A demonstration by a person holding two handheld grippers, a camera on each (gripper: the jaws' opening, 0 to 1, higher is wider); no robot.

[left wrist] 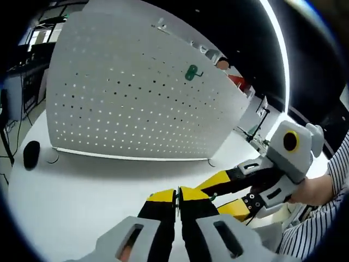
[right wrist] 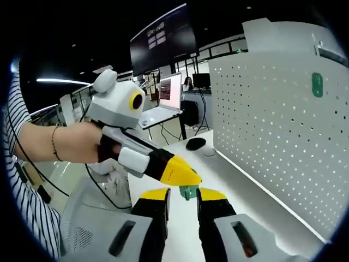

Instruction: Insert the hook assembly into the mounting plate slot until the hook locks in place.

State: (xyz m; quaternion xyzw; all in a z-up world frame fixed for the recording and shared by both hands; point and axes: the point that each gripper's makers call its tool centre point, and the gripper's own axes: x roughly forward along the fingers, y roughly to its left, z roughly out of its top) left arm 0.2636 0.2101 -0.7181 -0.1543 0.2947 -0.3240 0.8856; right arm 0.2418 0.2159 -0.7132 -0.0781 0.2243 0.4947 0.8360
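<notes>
Left gripper view: white table (left wrist: 82, 185), upright white pegboard (left wrist: 136, 93) on it, 1 green hook (left wrist: 192, 72) already hung high on the board, black mouse (left wrist: 31, 154) at the board's left end. Left gripper (left wrist: 177, 203) pinched narrow on a thin piece, too small to identify. Right gripper view: right gripper (right wrist: 184, 194) clamping a second green hook (right wrist: 188, 191); laptop (right wrist: 163, 101) and dark monitor (right wrist: 163, 38) behind, dim room.
</notes>
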